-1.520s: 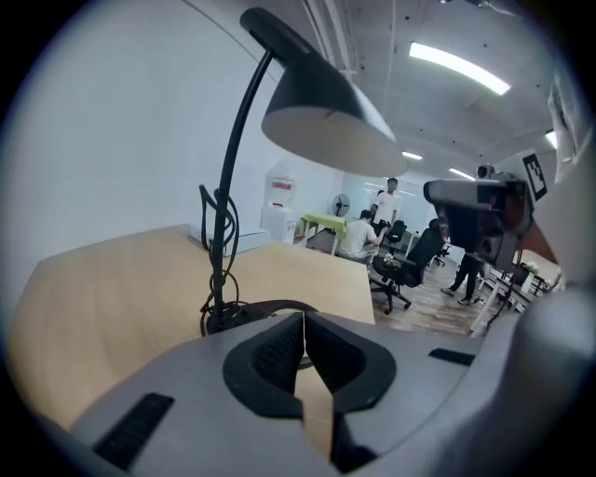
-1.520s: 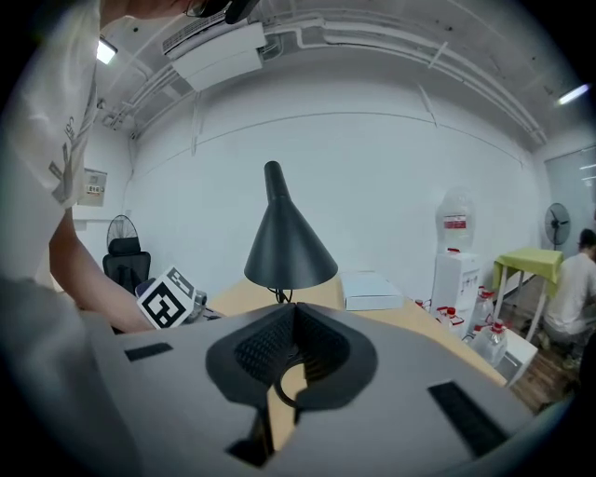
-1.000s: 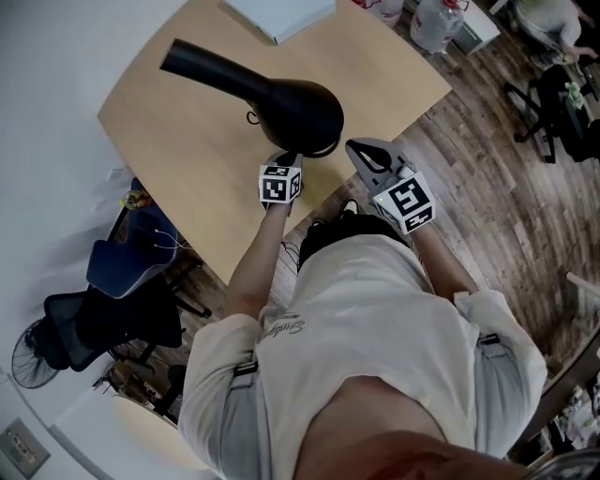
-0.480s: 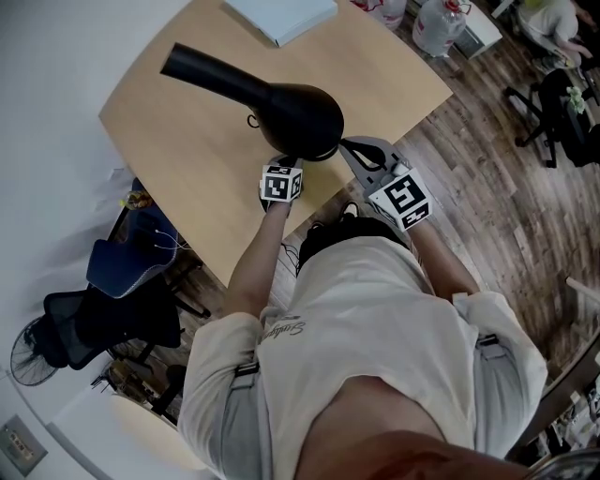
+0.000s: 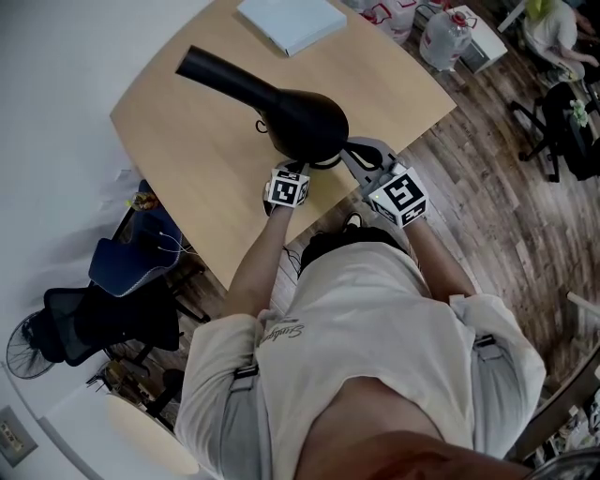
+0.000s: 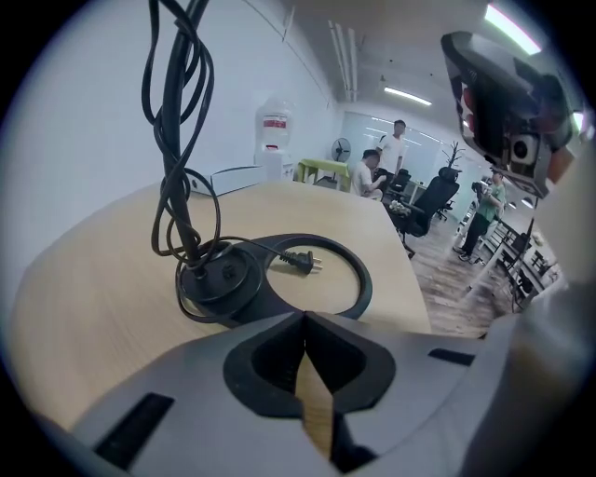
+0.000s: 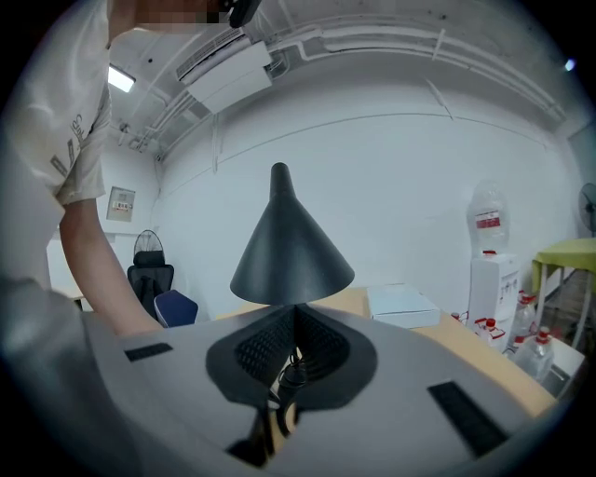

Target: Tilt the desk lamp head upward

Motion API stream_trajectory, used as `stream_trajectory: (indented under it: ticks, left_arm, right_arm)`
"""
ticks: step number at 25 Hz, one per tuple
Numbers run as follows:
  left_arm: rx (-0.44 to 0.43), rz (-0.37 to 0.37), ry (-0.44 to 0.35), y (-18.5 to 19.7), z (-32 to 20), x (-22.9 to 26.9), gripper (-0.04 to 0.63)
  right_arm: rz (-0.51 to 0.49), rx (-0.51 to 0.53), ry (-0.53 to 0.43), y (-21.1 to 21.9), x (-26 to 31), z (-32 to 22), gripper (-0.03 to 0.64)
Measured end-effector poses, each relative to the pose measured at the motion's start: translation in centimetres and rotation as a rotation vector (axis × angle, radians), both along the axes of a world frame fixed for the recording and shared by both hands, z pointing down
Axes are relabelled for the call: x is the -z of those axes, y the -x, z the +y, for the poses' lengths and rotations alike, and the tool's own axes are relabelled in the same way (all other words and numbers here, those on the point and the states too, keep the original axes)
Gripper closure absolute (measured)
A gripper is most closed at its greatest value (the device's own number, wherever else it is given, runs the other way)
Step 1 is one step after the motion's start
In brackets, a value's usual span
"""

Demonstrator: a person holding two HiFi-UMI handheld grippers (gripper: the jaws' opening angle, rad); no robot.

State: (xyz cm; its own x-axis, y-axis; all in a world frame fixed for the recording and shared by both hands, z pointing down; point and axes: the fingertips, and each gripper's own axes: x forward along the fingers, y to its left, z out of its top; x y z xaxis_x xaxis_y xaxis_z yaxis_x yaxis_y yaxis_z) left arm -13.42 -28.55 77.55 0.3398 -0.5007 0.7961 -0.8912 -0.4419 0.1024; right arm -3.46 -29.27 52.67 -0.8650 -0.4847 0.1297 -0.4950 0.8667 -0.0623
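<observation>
A black desk lamp with a cone-shaped head [image 5: 302,120] stands on the wooden table [image 5: 187,178]. In the right gripper view the cone [image 7: 291,244] hangs just above my right gripper [image 7: 296,309], which is shut, its tips at the rim. The head view shows the right gripper [image 5: 349,148] touching the head's near edge. My left gripper [image 6: 304,319] is shut with nothing in it, low over the table, facing the lamp's ring base [image 6: 354,279], the plug [image 6: 303,264] and the looped cord [image 6: 177,121]. Its marker cube [image 5: 287,187] shows below the lamp head.
A pale blue book [image 5: 291,21] lies at the table's far end. Water bottles [image 5: 445,37] stand on the wood floor to the right. Dark office chairs [image 5: 122,309] sit left of the table. People [image 6: 372,172] are in the background.
My right gripper has moved left and forward until its tips reach the lamp head's rim. The left gripper has stayed under the lamp head. The camera has shifted a little.
</observation>
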Motion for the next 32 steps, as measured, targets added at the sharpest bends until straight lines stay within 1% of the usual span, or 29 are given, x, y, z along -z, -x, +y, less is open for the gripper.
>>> stream_trajectory:
  ticks: [6,10,16,18,22,27,30,32]
  left_arm:
    - [0.008,0.005,0.004,0.3,0.0,0.1,0.58]
    - [0.0,-0.009,0.006,0.2,0.0,0.1,0.58]
    - [0.007,0.004,0.026,0.0,0.0,0.0,0.58]
    - [-0.006,-0.008,0.031,0.2,0.0,-0.1,0.58]
    - [-0.032,-0.038,0.034,0.2,0.0,0.0,0.58]
    - [-0.056,-0.067,0.037,0.1,0.3,0.0,0.58]
    - [-0.062,-0.07,0.032,0.0,0.2,-0.2,0.58]
    - [-0.062,-0.071,0.032,-0.1,0.2,-0.1,0.58]
  right_arm:
    - [-0.082,0.021,0.05,-0.7,1.3,0.0,0.623]
    - [-0.025,0.006,0.017,-1.6,2.5,0.2,0.623]
    - [-0.079,-0.006,0.01,-3.4,5.7,0.8,0.623]
    - [-0.079,-0.014,-0.011,-3.5,7.3,1.1,0.623]
    - [-0.036,-0.032,-0.076,-4.4,10.3,1.4,0.623]
    - [-0.03,-0.03,-0.115,-5.2,13.7,1.8,0.623]
    - [-0.011,-0.019,-0.147,-5.5,15.5,1.9,0.623]
    - [-0.016,-0.013,-0.144,-5.6,16.6,1.8,0.623]
